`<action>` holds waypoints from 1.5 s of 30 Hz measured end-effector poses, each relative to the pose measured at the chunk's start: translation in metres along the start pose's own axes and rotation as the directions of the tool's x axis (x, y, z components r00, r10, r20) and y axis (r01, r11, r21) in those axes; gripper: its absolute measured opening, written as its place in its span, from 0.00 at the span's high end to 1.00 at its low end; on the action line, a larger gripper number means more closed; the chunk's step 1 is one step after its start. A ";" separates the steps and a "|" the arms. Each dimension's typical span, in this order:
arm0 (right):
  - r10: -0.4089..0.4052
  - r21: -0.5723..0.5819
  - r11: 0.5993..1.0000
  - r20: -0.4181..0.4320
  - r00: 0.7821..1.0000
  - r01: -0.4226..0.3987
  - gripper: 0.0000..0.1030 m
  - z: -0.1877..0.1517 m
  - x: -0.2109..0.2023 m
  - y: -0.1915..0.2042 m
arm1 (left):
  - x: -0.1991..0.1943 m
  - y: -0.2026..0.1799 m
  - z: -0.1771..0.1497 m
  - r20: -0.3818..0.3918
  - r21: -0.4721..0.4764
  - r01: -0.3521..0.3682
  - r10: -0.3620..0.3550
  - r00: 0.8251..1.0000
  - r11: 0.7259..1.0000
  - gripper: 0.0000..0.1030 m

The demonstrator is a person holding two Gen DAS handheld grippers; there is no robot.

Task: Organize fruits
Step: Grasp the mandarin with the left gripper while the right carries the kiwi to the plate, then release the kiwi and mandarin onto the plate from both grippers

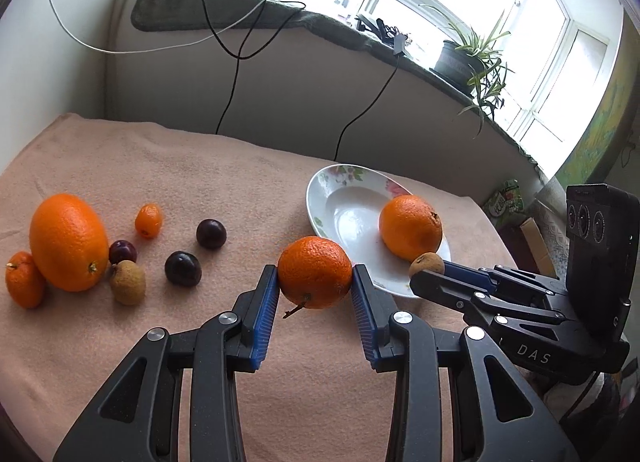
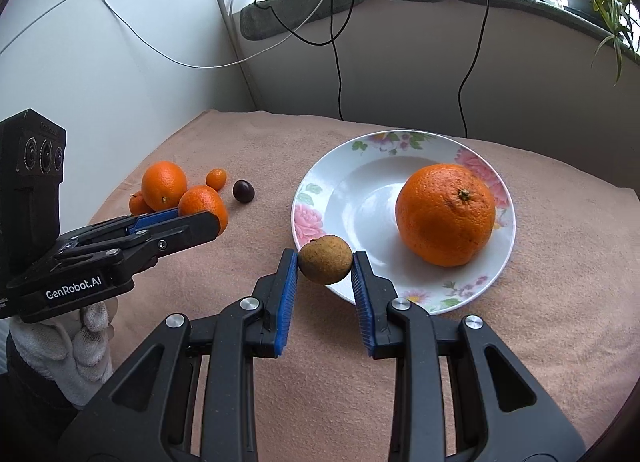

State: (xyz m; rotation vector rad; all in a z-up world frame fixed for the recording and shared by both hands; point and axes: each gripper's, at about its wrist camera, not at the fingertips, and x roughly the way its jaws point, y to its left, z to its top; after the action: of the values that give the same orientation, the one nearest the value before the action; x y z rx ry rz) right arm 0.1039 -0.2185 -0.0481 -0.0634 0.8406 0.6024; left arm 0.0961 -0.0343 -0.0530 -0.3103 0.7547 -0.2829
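My left gripper (image 1: 315, 276) is shut on a mandarin (image 1: 315, 272) with a short stem, held above the pink cloth just left of the flowered white plate (image 1: 344, 218). My right gripper (image 2: 325, 264) is shut on a small brown longan (image 2: 325, 264) over the plate's near rim (image 2: 416, 298). One large orange (image 2: 445, 214) lies in the plate. In the left wrist view the right gripper (image 1: 430, 268) and its longan (image 1: 426, 264) show at the plate's edge. In the right wrist view the left gripper (image 2: 208, 218) carries the mandarin (image 2: 204, 202) at left.
Loose fruit lies on the cloth at left: a big orange (image 1: 68, 242), a small mandarin (image 1: 23, 280), a kumquat (image 1: 148, 220), a second longan (image 1: 128, 282) and three dark plums (image 1: 183, 268). Cables hang from the windowsill (image 1: 280, 18). A gloved hand (image 2: 80, 346) holds the left gripper.
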 end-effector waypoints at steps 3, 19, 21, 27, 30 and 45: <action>-0.004 0.008 1.000 -0.002 1.000 0.004 0.72 -0.001 0.000 -0.004 | 0.008 -0.008 0.002 -0.013 0.018 0.011 -0.010 1.000 1.000 0.66; -0.015 -0.003 1.000 -0.034 0.999 0.015 0.72 0.001 0.018 -0.008 | 0.035 -0.026 0.012 -0.059 0.061 0.021 -0.017 0.998 0.998 0.66; -0.018 -0.007 1.000 -0.037 0.999 0.018 0.72 0.001 0.020 -0.008 | 0.036 -0.026 0.012 -0.062 0.062 0.021 -0.017 0.998 0.998 0.66; -0.020 -0.007 1.000 -0.042 0.999 0.019 0.72 0.002 0.022 -0.008 | 0.038 -0.026 0.015 -0.064 0.062 0.021 -0.017 0.998 0.998 0.66; -0.025 -0.014 1.000 -0.042 0.999 0.025 0.72 0.001 0.022 -0.007 | 0.039 -0.027 0.016 -0.064 0.066 0.022 -0.018 0.998 0.998 0.65; -0.057 -0.014 0.998 -0.005 0.998 0.057 0.26 0.003 0.012 -0.009 | 0.032 -0.028 0.021 -0.028 0.072 0.002 0.000 1.000 0.997 0.32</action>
State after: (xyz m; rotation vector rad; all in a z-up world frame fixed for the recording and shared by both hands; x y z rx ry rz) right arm 0.1166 -0.2193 -0.0566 -0.1013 0.8370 0.5551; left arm 0.1290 -0.0679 -0.0477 -0.2388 0.7702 -0.3150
